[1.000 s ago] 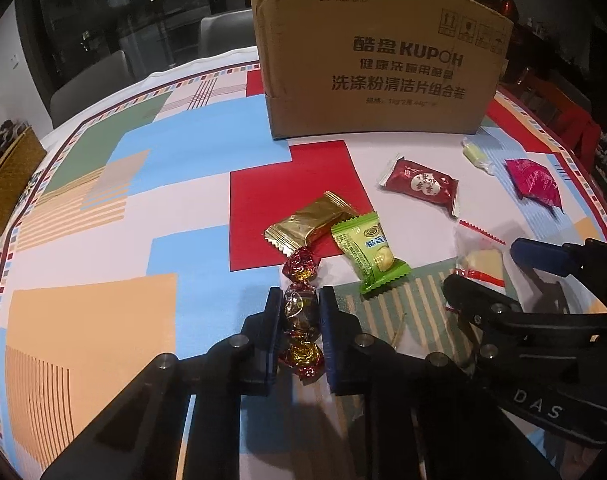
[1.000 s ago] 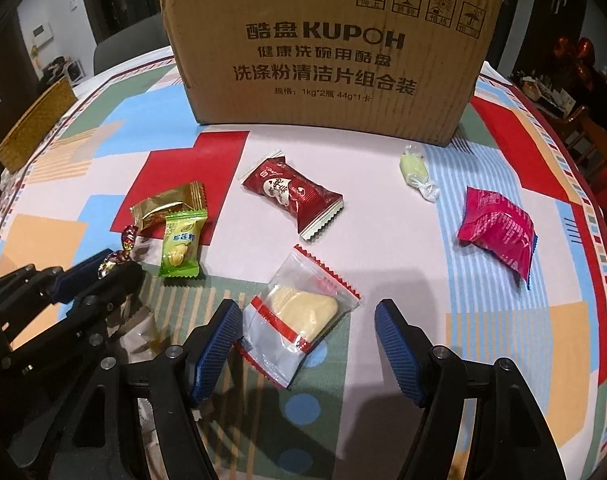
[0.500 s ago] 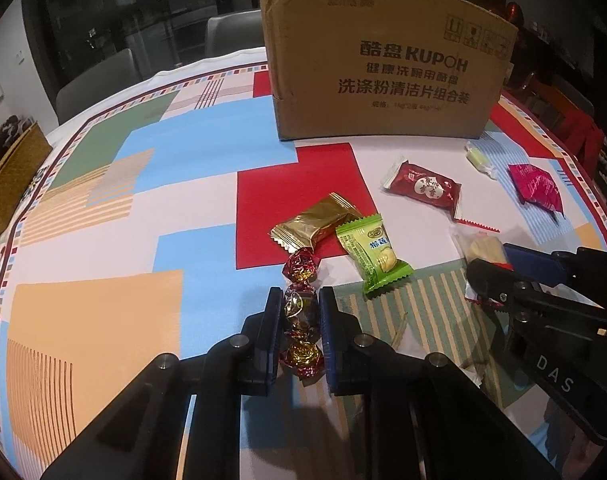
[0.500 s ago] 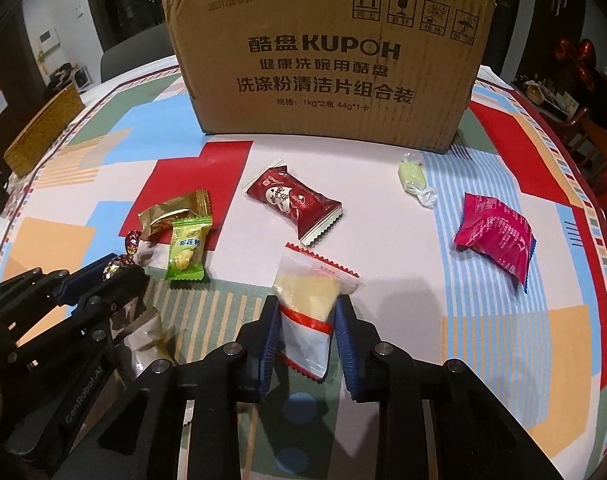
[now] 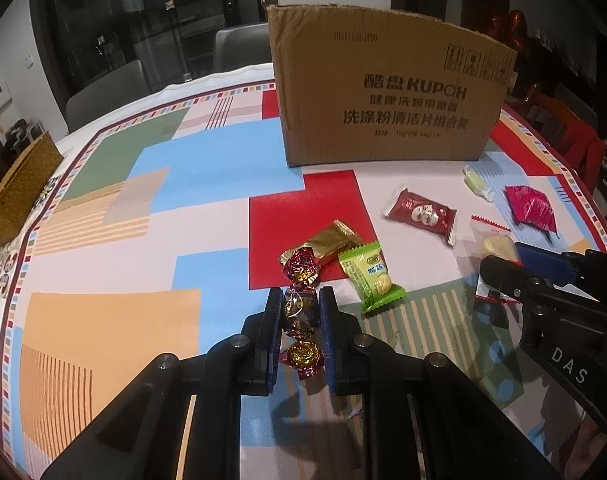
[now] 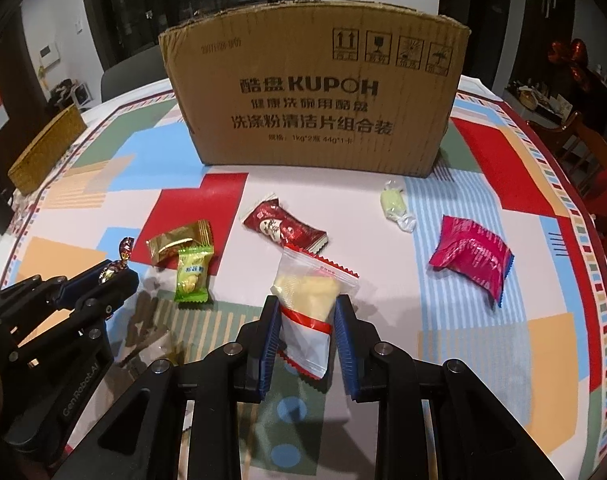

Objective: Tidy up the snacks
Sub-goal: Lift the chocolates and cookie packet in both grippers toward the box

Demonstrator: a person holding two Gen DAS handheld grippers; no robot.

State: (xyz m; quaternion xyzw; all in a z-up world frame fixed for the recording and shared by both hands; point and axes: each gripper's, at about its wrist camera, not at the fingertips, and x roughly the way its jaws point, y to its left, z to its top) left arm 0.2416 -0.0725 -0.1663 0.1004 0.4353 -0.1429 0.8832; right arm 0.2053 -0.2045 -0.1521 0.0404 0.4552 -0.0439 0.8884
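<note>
My left gripper (image 5: 300, 304) is shut on a foil-wrapped candy string (image 5: 300, 312), lifted a little above the table. My right gripper (image 6: 306, 312) is shut on a clear packet with a yellow snack (image 6: 308, 308), also raised. On the tablecloth lie a gold packet (image 6: 179, 241), a green packet (image 6: 192, 274), a dark red packet (image 6: 283, 227), a pale green candy (image 6: 393, 204) and a magenta packet (image 6: 469, 255). A cardboard box (image 6: 315, 104) stands upright at the back. The left gripper also shows in the right wrist view (image 6: 113, 274).
A woven basket (image 6: 47, 150) sits at the far left table edge. Chairs stand behind the table. The round table's right edge (image 6: 599, 280) curves close to the magenta packet.
My right gripper closed on the clear packet and lifted it. My left gripper rose with the candy string. Both views now sit higher above the table.
</note>
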